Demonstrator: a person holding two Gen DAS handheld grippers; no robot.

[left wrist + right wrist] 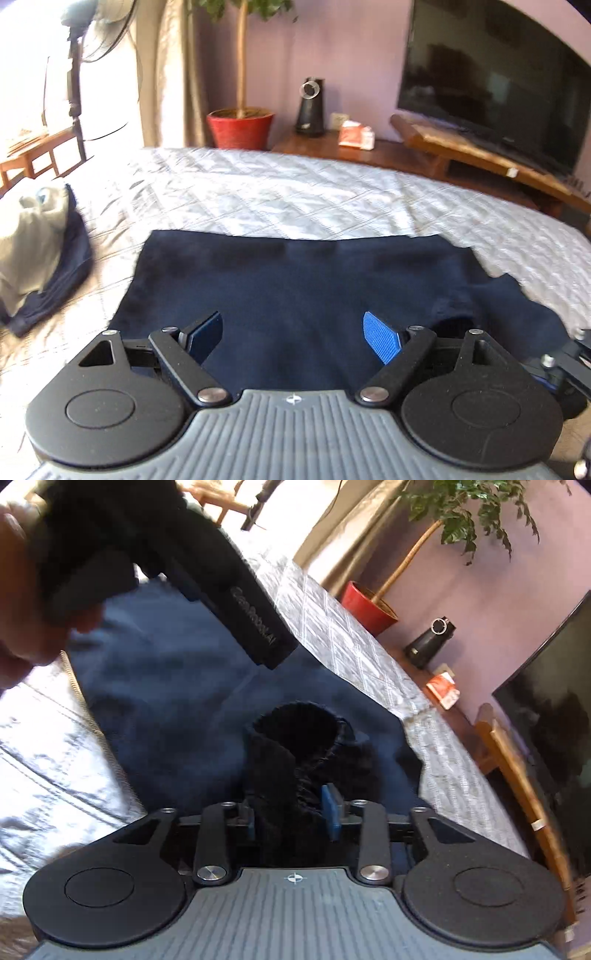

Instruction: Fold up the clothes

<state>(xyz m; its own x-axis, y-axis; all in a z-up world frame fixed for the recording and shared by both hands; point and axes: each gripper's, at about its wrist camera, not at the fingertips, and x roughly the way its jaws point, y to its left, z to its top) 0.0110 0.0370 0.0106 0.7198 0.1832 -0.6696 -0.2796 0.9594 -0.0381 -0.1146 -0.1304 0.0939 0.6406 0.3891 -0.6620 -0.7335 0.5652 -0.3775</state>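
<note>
A dark navy garment (295,291) lies spread flat on the white quilted bed (280,192). My left gripper (293,338) is open and empty just above its near part. In the right wrist view my right gripper (293,814) is shut on a bunched ribbed cuff (291,746) of the same garment (159,672), at its right side. The left gripper's black body (236,602) and the person's hand (22,602) show at the upper left of that view. The right gripper's edge shows at the far right of the left wrist view (569,354).
A pile of grey and navy clothes (40,254) lies on the bed's left. Beyond the bed stand a red plant pot (240,127), a black speaker (310,107), a TV (495,85) on a wooden bench and a fan (92,33).
</note>
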